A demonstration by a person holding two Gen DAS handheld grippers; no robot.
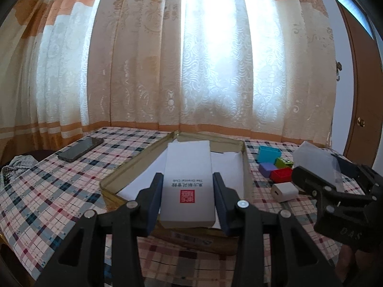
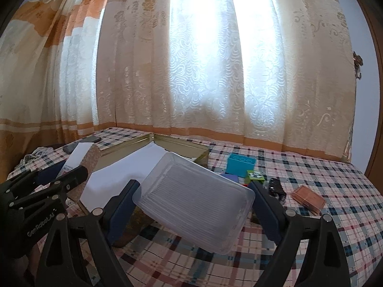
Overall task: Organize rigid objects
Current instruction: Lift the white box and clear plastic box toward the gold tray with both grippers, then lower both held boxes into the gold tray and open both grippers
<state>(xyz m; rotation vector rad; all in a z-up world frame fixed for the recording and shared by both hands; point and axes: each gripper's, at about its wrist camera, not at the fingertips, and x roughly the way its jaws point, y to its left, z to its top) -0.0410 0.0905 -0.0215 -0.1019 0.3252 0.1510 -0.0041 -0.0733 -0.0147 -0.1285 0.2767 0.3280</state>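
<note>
My left gripper [image 1: 188, 179] is shut on a long white box [image 1: 188, 179] with a red seal, held over a gold metal tin [image 1: 112, 179] lined with white paper. My right gripper [image 2: 195, 186] is shut on a clear plastic box [image 2: 198, 201] of cotton swabs, tilted, just right of the tin [image 2: 182, 147]. The right gripper with its clear box also shows in the left wrist view [image 1: 318, 165]. The left gripper and the white box show at the left of the right wrist view [image 2: 80, 161].
A plaid cloth [image 1: 47, 191] covers the table. A black phone [image 1: 80, 148] lies far left. Blue [image 2: 240, 163], purple, green [image 2: 255, 175] and red [image 1: 281, 174] blocks and a white charger [image 1: 284, 191] sit right of the tin. A black clip [image 2: 276, 187] and brown case [image 2: 308, 197] lie farther right.
</note>
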